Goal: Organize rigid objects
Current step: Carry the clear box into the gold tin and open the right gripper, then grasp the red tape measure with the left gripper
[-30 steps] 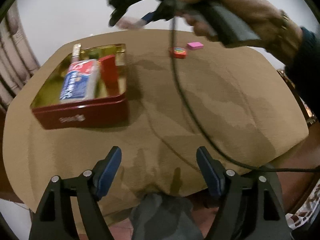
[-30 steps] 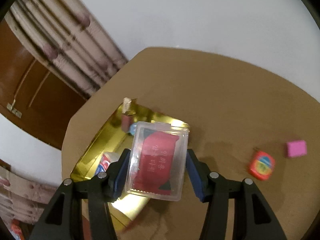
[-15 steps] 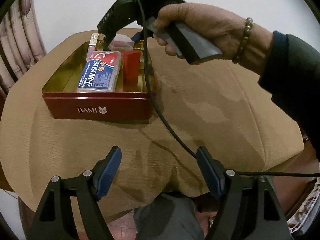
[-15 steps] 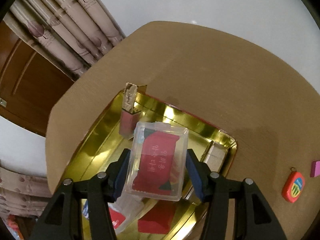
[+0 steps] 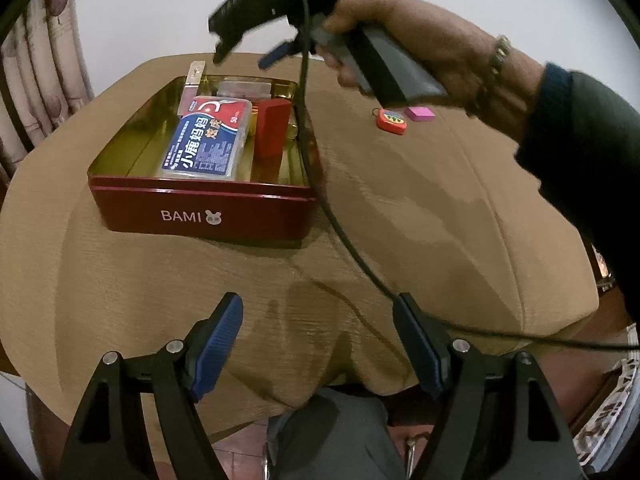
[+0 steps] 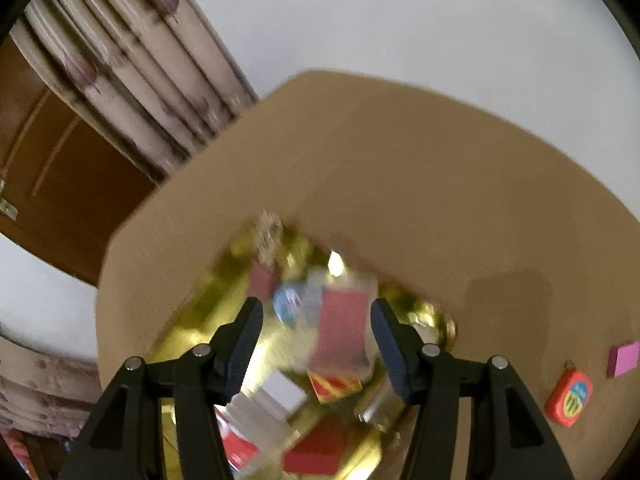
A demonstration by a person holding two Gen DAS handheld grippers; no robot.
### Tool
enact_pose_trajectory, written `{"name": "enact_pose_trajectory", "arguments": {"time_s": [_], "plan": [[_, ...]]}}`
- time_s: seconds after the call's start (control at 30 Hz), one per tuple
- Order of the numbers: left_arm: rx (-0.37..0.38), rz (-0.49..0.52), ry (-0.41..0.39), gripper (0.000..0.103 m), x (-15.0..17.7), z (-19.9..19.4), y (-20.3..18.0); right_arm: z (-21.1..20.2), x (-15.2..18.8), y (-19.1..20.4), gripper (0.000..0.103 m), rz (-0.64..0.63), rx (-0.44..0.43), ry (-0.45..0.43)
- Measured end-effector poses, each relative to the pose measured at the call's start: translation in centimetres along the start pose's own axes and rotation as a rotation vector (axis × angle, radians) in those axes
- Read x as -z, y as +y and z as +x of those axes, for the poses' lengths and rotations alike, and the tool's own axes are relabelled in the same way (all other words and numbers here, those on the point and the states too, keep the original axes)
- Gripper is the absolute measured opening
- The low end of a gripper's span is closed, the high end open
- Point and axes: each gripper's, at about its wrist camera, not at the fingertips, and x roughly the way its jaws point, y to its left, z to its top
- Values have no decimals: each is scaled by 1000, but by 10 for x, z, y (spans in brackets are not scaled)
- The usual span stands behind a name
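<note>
A red tin [image 5: 200, 208] marked BAMI, gold inside, stands on the tan table at the left. In it lie a blue-and-white box [image 5: 208, 146], a red box [image 5: 270, 130] and, at the far end, a clear case [image 5: 244, 89] with a red card. In the blurred right wrist view that case [image 6: 344, 328] lies tilted in the tin [image 6: 192, 320], below the pads and apart from them. My right gripper [image 5: 244, 54] [image 6: 318, 312] hovers open and empty over the tin's far edge. My left gripper [image 5: 318, 312] stands open over bare table near the front edge.
A small orange-red tag [image 5: 391, 120] [image 6: 570, 400] and a pink block [image 5: 419, 113] [image 6: 624, 358] lie on the table right of the tin. The right gripper's black cable [image 5: 320, 200] hangs across the tin's right side. Curtains [image 6: 140, 60] and a brown door [image 6: 60, 168] stand behind.
The right gripper carried the clear case leftward over the tin and let it go; the case now lies inside. The left gripper stayed open.
</note>
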Motion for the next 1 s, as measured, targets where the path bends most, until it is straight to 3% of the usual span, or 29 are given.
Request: {"name": "enact_pose_trajectory", "arguments": {"time_s": [0.17, 0.33, 0.5, 0.6, 0.67, 0.83, 0.9, 1.0], "plan": [[-17, -6, -5, 74, 1, -1, 4, 13, -32, 5, 58, 69, -144, -3], [-22, -16, 8, 74, 0, 3, 12, 34, -49, 20, 58, 73, -195, 28], [-27, -35, 20, 74, -2, 6, 20, 52, -42, 43, 59, 36, -248, 84], [-37, -45, 11, 74, -3, 2, 23, 52, -16, 53, 58, 13, -367, 188], [-46, -49, 4, 74, -4, -2, 23, 34, 2, 59, 58, -38, -344, 163], [-96, 3, -11, 74, -5, -10, 10, -50, 35, 27, 58, -38, -278, -51], [-96, 30, -10, 74, -6, -13, 2, -91, 61, 4, 58, -62, -109, -139], [-97, 77, -9, 74, -7, -12, -15, -134, 104, -38, 58, -40, 37, -208]]}}
